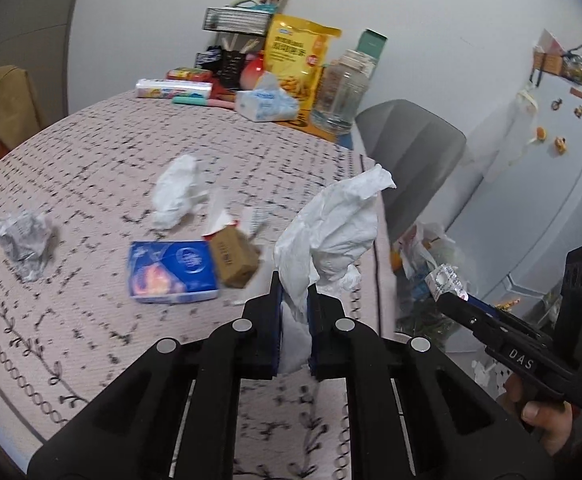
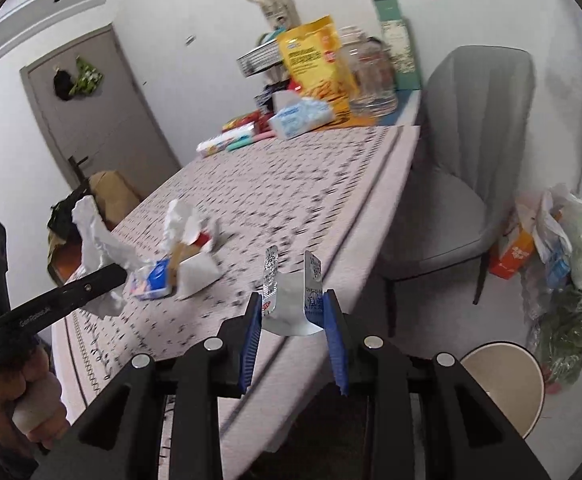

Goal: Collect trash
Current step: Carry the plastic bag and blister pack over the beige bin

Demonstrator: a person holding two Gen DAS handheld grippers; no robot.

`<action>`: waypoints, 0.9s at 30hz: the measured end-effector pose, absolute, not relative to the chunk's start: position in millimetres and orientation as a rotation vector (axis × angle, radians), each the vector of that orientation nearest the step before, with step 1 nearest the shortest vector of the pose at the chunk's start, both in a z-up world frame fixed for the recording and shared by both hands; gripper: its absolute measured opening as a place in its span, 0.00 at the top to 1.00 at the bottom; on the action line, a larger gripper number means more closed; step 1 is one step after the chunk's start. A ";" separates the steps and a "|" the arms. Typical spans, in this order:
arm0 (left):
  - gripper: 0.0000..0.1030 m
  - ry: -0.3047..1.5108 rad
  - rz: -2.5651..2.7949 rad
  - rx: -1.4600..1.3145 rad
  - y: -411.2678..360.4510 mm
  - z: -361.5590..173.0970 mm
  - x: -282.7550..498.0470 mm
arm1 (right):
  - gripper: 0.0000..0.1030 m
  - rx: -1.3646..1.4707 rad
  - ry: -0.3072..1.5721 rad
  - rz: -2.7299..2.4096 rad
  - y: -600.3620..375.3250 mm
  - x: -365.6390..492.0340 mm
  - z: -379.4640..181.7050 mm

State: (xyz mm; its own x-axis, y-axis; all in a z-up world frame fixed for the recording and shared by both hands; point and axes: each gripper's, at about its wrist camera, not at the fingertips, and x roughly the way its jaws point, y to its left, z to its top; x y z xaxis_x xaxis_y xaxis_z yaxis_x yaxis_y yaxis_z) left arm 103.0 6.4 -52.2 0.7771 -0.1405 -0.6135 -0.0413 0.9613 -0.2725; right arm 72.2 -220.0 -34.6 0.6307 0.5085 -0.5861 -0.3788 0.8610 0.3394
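Your left hand-held gripper [image 1: 295, 300] is clamped on a crumpled white tissue [image 1: 331, 232] above the table [image 1: 91, 152]. Your right hand-held gripper [image 2: 293, 312], half closed, pinches a bent foil wrapper [image 2: 291, 300] past the table's edge

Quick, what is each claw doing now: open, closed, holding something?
Left claw: closed on a crumpled white tissue.
Right claw: closed on a bent foil blister pack.

**Where things lie**

On the table [image 1: 91, 152], a tissue pack [image 1: 171, 272] lies touching a small carton [image 1: 235, 258] on its right. A crumpled tissue [image 1: 179, 192] lies behind them, a paper ball [image 1: 25, 240] well left. A chair [image 2: 463, 152] stands right of the table.
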 end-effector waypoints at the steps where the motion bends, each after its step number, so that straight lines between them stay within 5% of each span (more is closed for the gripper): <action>1: 0.90 0.682 -0.061 -0.275 1.7 -51.3 105.6 | 0.70 0.197 0.727 0.500 -225.6 72.9 -35.2; 27: 0.90 0.814 -0.264 -0.150 -155.7 -71.5 200.4 | 0.70 0.365 0.761 0.225 -380.3 92.3 -100.0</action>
